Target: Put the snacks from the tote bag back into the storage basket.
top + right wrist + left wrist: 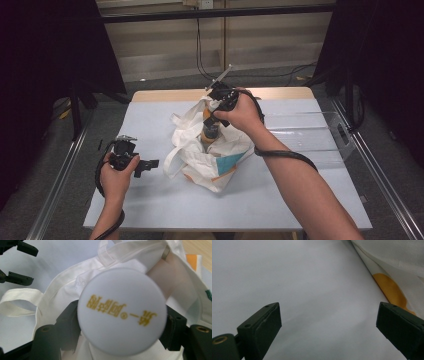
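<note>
A white cloth tote bag (220, 160) with orange and teal patches lies crumpled at the table's middle. A bottle (210, 132) with an orange band stands upright in the bag's open mouth. My right gripper (214, 116) comes down from above and is shut on the bottle's top. In the right gripper view the bottle's round white cap (121, 311) with gold lettering sits between the two jaws of my right gripper (121, 323), over the bag (62, 292). My left gripper (151, 163) rests open on the table, left of the bag. Its jaws stand wide apart (328, 322), and the bag's orange patch (390, 290) lies beyond.
The pale blue table (150, 200) has bare surface at the front and left. A clear plastic sheet or box (320, 135) lies along the right side. The bag's looped handle (170, 157) reaches toward the left gripper. Metal rails run down both sides of the table.
</note>
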Demonstrator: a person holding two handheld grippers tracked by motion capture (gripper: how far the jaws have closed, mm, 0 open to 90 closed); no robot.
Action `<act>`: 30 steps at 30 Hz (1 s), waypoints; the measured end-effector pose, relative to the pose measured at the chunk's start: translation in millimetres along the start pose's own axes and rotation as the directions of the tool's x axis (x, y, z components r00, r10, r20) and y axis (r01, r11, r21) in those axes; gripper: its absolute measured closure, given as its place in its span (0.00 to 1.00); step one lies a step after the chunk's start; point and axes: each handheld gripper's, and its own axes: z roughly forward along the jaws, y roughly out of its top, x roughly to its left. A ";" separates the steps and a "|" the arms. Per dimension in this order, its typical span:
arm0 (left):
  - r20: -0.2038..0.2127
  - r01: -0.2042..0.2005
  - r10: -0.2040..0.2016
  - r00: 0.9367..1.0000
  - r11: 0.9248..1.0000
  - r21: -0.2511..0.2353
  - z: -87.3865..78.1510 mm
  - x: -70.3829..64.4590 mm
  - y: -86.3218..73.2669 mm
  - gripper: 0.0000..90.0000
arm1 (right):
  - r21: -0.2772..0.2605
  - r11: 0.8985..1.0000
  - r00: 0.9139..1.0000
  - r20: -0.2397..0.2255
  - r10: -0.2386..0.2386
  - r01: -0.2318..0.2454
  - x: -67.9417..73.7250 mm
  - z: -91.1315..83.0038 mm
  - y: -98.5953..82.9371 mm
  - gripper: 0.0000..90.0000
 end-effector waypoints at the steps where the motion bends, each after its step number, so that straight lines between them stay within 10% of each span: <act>1: 0.004 -0.009 0.009 1.000 1.000 0.008 -1.2 0.5 0.8 0.06 | -0.001 1.000 1.000 0.000 -0.001 0.001 0.1 -1.5 0.5 0.33; 30: 0.013 -0.007 0.007 1.000 1.000 -0.021 1.3 -2.2 11.0 0.06 | 0.068 0.996 0.998 0.012 0.055 -0.056 -7.8 -50.5 6.7 0.34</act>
